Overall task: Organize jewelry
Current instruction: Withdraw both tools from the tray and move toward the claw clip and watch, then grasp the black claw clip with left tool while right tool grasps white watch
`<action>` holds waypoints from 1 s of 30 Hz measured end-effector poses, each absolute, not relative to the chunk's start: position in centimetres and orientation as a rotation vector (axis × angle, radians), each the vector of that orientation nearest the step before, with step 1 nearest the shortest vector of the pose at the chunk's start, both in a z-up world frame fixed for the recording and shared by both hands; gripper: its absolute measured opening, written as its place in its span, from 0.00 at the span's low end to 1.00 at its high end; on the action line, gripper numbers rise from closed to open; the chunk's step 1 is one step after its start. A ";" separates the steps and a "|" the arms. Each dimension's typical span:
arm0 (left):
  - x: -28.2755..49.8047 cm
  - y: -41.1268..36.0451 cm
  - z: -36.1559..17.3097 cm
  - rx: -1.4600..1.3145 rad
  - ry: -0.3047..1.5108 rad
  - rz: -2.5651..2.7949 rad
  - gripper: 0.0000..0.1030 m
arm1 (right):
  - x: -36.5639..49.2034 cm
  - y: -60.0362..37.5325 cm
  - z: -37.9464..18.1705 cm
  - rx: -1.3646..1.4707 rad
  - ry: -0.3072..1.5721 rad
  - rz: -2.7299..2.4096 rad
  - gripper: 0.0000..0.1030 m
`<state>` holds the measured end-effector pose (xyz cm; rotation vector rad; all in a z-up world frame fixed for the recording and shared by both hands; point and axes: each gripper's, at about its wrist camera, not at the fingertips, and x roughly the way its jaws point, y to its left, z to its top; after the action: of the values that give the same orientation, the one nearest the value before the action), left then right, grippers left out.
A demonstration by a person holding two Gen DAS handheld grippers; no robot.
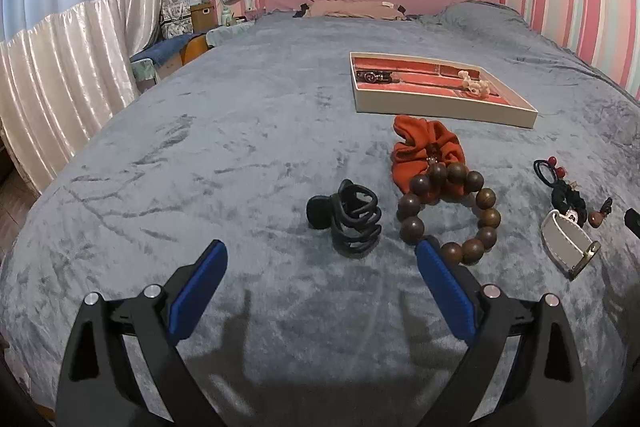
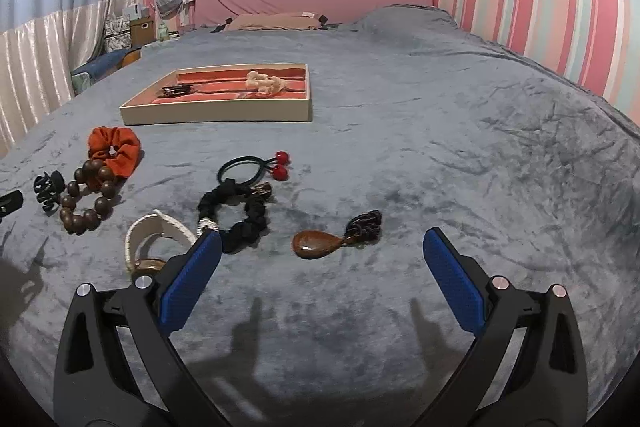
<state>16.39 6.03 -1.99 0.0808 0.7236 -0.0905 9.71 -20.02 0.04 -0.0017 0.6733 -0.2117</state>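
Both tongs, left [image 1: 322, 259] and right [image 2: 322, 247], hovered spread and empty; the bead bracelet [image 1: 450, 213] overlapping the scrunchie [image 1: 426, 151] risked dragging it.

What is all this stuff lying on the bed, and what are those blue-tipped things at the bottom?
Shallow cream tray with red lining: one, far side of bed; holds a dark clip and a cream scrunchie.
Orange fabric scrunchie: one, before the tray.
Brown wooden bead bracelet: one, overlapping the orange scrunchie.
Black plastic claw clip: one, beside the bracelet.
Dark hair tie with red balls: one, mid-bed.
Black fabric scrunchie: one, below that tie.
White strap band: one, beside it.
Brown teardrop pendant: one, nearest the right tongs.
Grey bed cover: one.
Left tongs: blue pads, open.
Right tongs: blue pads, open.
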 end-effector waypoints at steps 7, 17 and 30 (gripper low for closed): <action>17.0 5.7 -2.9 0.085 0.740 -0.111 0.91 | 10.8 -18.4 -0.6 0.012 0.697 -0.160 0.95; 19.4 4.9 -3.5 0.078 0.757 -0.133 0.91 | 13.9 -17.6 -1.6 0.066 0.760 -0.113 0.83; 21.4 5.5 -4.3 0.078 0.784 -0.136 0.91 | 14.8 -15.7 -2.9 0.044 0.829 -0.093 0.75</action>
<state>21.41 5.47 -4.29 0.0776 0.7839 -0.1361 14.85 -15.68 -2.93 0.0444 0.8291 -0.0926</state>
